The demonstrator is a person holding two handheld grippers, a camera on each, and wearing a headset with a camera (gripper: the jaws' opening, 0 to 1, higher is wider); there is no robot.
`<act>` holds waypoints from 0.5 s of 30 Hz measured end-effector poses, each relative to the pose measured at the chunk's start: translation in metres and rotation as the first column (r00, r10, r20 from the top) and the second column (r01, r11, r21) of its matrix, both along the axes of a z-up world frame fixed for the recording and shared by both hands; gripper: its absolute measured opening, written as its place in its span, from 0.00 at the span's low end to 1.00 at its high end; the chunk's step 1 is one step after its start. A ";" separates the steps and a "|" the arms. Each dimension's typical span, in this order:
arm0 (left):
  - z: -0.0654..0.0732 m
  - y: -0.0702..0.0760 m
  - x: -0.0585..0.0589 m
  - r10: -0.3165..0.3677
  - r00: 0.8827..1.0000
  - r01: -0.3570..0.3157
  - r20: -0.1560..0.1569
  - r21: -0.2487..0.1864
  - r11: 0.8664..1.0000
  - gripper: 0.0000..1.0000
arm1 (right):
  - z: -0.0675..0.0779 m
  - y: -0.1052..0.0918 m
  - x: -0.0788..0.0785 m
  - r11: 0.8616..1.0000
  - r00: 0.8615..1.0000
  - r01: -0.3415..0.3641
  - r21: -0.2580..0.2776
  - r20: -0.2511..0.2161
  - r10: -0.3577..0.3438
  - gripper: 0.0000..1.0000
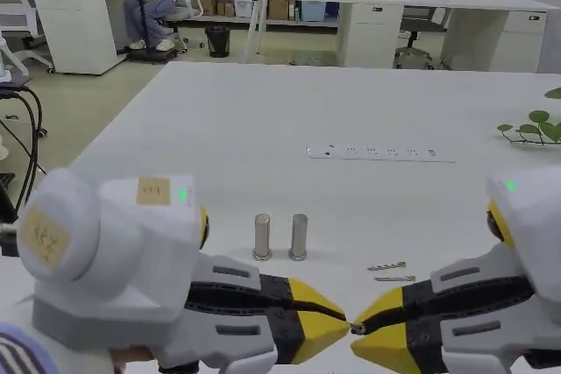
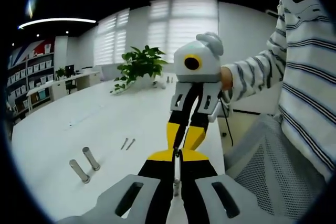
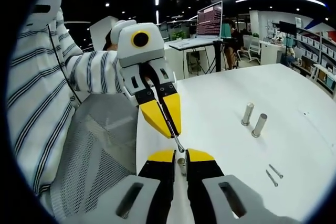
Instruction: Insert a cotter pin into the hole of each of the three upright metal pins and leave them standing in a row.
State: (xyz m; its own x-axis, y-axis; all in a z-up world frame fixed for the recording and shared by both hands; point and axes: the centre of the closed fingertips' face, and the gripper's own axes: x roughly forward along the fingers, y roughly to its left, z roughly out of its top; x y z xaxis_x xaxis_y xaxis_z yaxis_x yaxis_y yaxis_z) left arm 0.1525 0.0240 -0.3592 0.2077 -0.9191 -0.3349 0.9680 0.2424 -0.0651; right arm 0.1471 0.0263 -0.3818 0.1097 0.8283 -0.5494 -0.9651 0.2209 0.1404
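Right now the two grippers meet tip to tip over the near edge of the white workbench (image 1: pixel 263 129). The left gripper (image 1: pixel 336 325) is clenched on a thin cotter pin (image 3: pixel 178 141), whose bare end pokes out past its yellow fingertips; the right gripper (image 1: pixel 366 327) is clamped on a metal pin (image 3: pixel 181 164), seen end-on between its jaws. The cotter pin's tip sits right at that end, though from here I cannot tell whether it has entered the hole. Farther along the bench two upright metal pins (image 1: pixel 262 236) stand side by side, slightly apart; to their right two loose cotter pins (image 1: pixel 387 266) lie flat, close together and nearly parallel. Beyond all this a white power strip (image 1: pixel 381 153) lies across the bench; a leafy plant (image 1: pixel 535 124) sits at its right edge.
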 end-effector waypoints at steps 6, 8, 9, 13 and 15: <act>-0.002 -0.001 -0.003 -0.007 1.000 0.007 -0.004 0.003 1.000 0.00 | 0.002 0.001 -0.002 1.000 1.000 0.008 0.025 -0.021 -0.007 0.00; -0.003 -0.001 -0.004 -0.008 1.000 0.008 -0.003 0.007 1.000 0.00 | 0.002 0.001 -0.002 1.000 1.000 0.006 0.025 -0.025 -0.005 0.00; -0.004 -0.001 -0.004 -0.008 1.000 0.008 -0.003 0.012 1.000 0.00 | 0.002 0.000 -0.002 1.000 1.000 0.005 0.024 -0.024 -0.004 0.00; -0.006 0.000 -0.005 -0.009 1.000 0.009 -0.008 0.020 1.000 0.00 | 0.002 0.000 -0.003 1.000 1.000 -0.007 0.018 -0.010 0.007 0.00; -0.006 0.000 -0.005 -0.008 1.000 0.008 -0.017 0.016 1.000 0.00 | 0.003 0.000 -0.003 1.000 1.000 -0.016 0.016 0.000 0.016 0.00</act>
